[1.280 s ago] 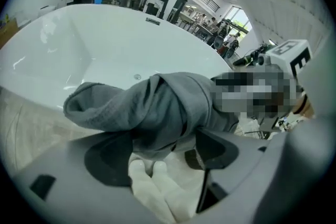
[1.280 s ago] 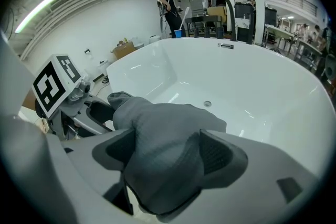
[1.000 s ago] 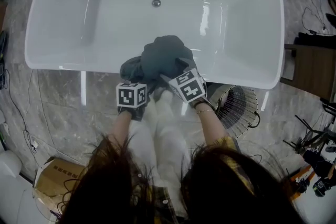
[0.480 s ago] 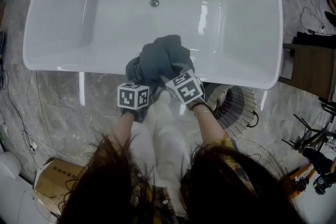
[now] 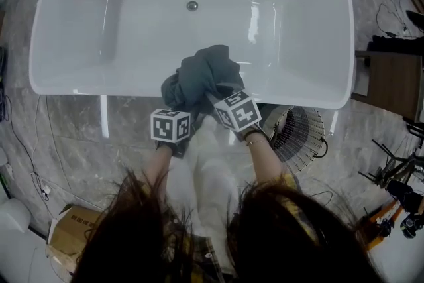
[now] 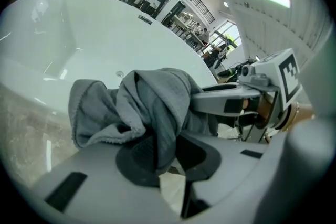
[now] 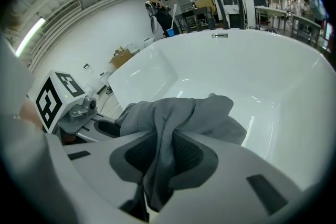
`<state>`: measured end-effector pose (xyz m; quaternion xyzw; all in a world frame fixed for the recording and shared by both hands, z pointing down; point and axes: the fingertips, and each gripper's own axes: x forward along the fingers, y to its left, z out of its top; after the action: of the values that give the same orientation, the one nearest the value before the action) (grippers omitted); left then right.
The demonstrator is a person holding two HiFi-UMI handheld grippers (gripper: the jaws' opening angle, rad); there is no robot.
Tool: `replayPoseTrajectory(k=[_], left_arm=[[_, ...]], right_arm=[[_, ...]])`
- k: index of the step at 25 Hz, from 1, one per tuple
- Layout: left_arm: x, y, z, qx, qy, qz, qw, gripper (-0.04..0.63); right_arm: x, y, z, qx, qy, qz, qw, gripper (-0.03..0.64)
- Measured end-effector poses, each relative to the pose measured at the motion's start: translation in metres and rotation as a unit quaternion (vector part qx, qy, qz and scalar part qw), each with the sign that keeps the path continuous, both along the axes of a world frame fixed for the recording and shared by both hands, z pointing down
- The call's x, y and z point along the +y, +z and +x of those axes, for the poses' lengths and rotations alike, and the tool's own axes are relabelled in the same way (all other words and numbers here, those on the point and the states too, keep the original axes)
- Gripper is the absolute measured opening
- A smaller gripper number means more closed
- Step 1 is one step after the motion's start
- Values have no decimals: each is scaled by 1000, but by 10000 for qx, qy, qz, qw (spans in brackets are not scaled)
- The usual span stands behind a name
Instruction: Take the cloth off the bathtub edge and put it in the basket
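Cloth (image 5: pixel 202 76) lies bunched on the bathtub (image 5: pixel 79 91) near edge; left gripper (image 6: pixel 165 157) and right gripper (image 7: pixel 163 157) fingers are closing on its folds, to lift it.

grey marble floor (image 5: pixel 79 136); cardboard box (image 5: pixel 66 228) lower left.

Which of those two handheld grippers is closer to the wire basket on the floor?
Right. The basket stands off to the person's right; the right gripper is nearer it, the left gripper lies beyond, farther away. Both are closing on the cloth.
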<state>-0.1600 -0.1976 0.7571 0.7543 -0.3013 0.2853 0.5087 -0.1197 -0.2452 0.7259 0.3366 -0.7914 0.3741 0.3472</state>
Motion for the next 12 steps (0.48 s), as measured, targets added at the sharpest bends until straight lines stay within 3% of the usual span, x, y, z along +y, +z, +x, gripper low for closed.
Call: replayPoseTrajectory(k=[12], left_arm=[[0, -11, -5, 60, 554, 103, 9984, 68]], right_arm=[[4, -8, -5, -82, 509, 102, 9986, 80]])
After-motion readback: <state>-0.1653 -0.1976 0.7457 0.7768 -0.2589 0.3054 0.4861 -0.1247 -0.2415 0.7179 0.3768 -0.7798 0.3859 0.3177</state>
